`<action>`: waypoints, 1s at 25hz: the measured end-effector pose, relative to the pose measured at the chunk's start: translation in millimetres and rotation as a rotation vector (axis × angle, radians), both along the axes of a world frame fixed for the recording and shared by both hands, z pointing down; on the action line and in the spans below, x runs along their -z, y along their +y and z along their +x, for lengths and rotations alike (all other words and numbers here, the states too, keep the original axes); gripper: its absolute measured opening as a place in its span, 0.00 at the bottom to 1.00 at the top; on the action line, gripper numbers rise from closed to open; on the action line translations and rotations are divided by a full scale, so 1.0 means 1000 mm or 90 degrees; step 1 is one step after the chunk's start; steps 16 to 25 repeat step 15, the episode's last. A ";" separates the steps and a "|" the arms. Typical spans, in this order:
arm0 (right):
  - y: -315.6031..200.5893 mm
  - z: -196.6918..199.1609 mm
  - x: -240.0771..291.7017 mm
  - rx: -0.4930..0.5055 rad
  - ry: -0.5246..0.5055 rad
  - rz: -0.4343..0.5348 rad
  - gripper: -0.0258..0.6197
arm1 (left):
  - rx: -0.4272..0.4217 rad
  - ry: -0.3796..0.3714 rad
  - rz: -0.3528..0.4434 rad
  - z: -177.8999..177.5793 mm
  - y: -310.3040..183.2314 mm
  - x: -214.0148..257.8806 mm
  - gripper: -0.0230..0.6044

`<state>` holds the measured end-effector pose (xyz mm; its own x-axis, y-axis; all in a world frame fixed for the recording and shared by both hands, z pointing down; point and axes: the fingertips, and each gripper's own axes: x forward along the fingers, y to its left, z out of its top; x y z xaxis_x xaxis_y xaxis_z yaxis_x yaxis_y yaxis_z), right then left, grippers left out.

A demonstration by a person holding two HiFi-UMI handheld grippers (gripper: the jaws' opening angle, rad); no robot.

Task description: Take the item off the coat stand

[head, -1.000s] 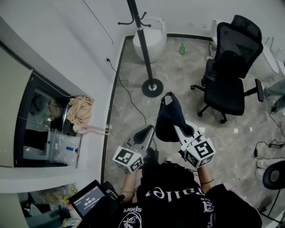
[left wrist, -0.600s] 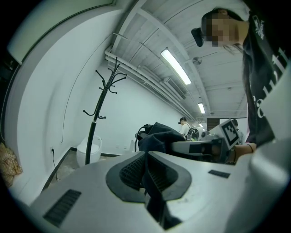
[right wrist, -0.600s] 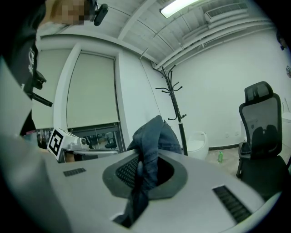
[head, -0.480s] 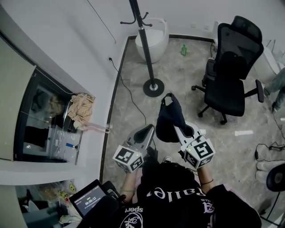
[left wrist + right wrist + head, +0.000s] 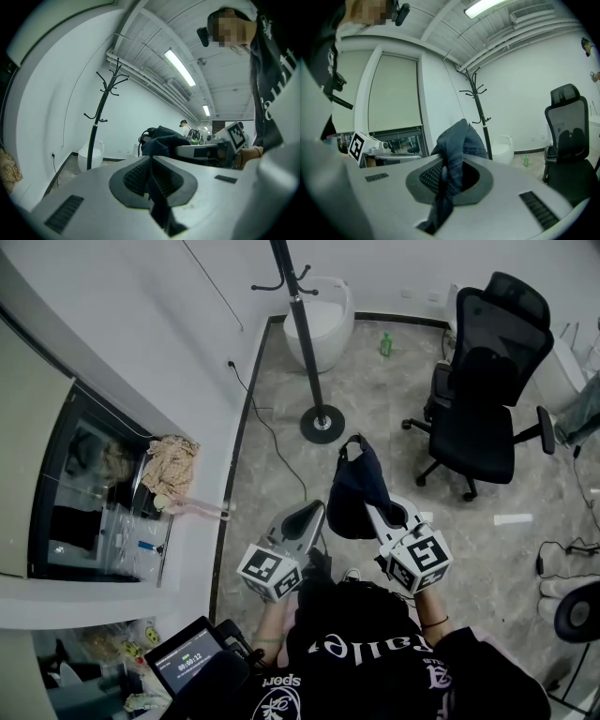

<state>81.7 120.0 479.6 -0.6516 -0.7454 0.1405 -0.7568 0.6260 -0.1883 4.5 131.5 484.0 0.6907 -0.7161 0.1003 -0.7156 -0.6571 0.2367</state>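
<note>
The right gripper (image 5: 449, 171) has its fingers clamped on a dark blue garment (image 5: 457, 138) that bunches up above them. The left gripper (image 5: 151, 164) has its fingers closed together, empty. Both are held side by side at lower centre, over the grey floor (image 5: 375, 390), pointing toward the coat stand (image 5: 305, 334) at upper centre, well apart from it. An office chair (image 5: 483, 381) stands at upper right.

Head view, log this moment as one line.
denim item: off coat stand | right gripper: jaws shut on it | left gripper: jaws shut, empty
</note>
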 end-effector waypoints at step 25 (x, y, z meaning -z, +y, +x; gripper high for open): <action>-0.005 -0.001 -0.003 0.009 -0.007 -0.001 0.08 | 0.000 -0.006 -0.002 0.004 -0.004 -0.003 0.04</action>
